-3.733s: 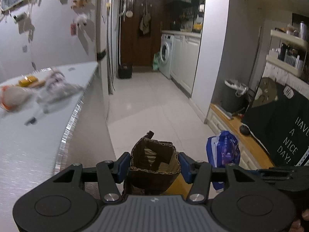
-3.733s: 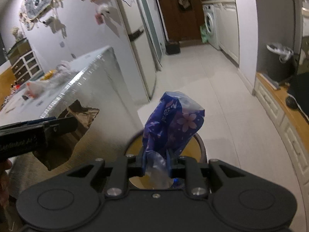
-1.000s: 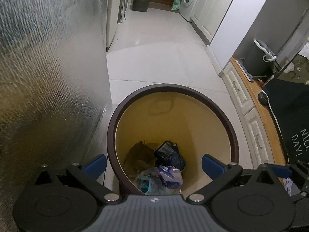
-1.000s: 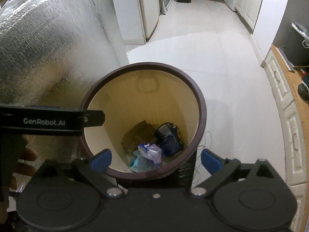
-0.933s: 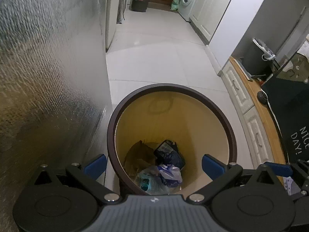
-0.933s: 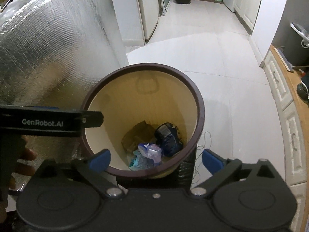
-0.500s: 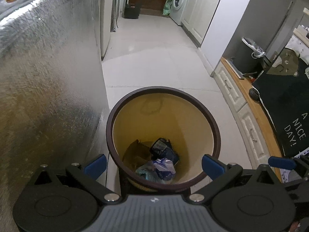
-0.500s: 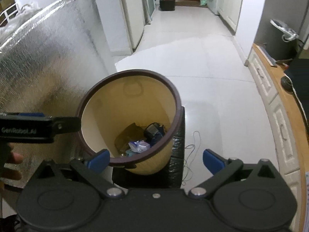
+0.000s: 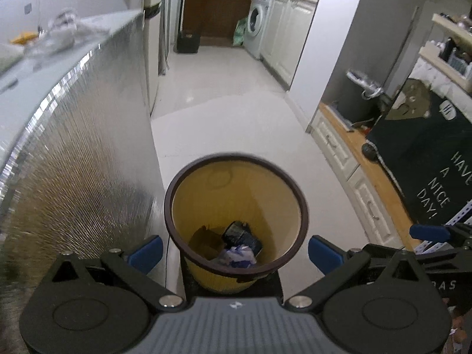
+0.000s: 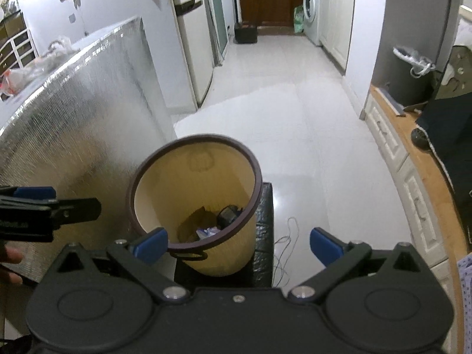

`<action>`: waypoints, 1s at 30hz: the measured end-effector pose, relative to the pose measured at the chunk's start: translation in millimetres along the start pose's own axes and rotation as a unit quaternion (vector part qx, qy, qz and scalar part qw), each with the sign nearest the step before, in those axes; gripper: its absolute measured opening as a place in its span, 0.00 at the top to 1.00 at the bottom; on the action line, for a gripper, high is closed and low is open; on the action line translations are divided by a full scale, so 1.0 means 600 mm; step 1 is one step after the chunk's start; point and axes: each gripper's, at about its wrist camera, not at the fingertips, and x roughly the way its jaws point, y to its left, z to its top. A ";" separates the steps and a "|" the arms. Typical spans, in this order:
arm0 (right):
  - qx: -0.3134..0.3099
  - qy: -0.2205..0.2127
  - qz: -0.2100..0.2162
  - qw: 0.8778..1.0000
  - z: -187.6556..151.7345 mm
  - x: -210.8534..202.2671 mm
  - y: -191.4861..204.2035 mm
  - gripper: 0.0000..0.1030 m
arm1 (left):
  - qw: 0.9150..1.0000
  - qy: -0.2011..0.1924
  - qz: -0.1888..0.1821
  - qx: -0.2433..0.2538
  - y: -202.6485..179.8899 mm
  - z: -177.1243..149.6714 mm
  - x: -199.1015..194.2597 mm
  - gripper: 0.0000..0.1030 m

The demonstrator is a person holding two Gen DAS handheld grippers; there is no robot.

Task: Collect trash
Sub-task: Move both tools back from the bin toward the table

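Below, one round yellow waste bin with a dark brown rim [image 9: 236, 159] stands on a black block [image 10: 264, 215] on the white tiled floor [image 9: 230, 118], just beside the foil-clad side of the bench [image 9: 82, 153]. Three pieces of trash lie at its bottom: one brown cardboard piece [image 9: 203, 240], one dark packet [image 9: 240, 233] and one blue-and-white plastic wrapper [image 9: 237, 255] — touching one another. The left gripper [image 9: 234, 252] and the right gripper [image 10: 237, 243] both hover above the bin, each with its two blue-padded jaws spread wide and holding nothing. On the bench top lie more items — one clear crumpled plastic bag [image 9: 63, 34], one yellow item [image 9: 23, 38] and one white-and-orange bag [image 10: 14, 78]. A second, grey bin with a white liner [image 10: 408, 72] stands well apart.
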 end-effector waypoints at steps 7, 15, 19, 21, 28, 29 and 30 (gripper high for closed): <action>0.008 -0.044 -0.013 0.999 0.005 -0.065 -0.011 0.00 | 0.998 -0.050 -0.017 0.016 -0.013 0.009 -0.075 0.00; 0.017 -0.115 -0.009 0.993 0.029 -0.135 0.000 0.00 | 0.993 -0.117 -0.017 0.027 -0.004 0.032 -0.165 0.00; 0.022 -0.153 0.005 0.988 0.049 -0.156 0.018 0.00 | 0.988 -0.152 -0.003 0.032 0.017 0.048 -0.207 0.00; 0.022 -0.166 0.012 0.986 0.062 -0.160 0.032 0.00 | 0.986 -0.166 0.004 0.034 0.032 0.059 -0.226 0.00; 0.018 -0.218 0.031 0.975 0.115 -0.163 0.095 0.00 | 0.978 -0.199 0.042 0.035 0.112 0.102 -0.263 0.00; 0.017 -0.223 0.032 0.974 0.121 -0.160 0.103 0.00 | 0.977 -0.205 0.052 0.034 0.124 0.110 -0.266 0.00; 0.016 -0.227 0.032 0.973 0.127 -0.158 0.113 0.00 | 0.976 -0.209 0.059 0.033 0.137 0.118 -0.269 0.00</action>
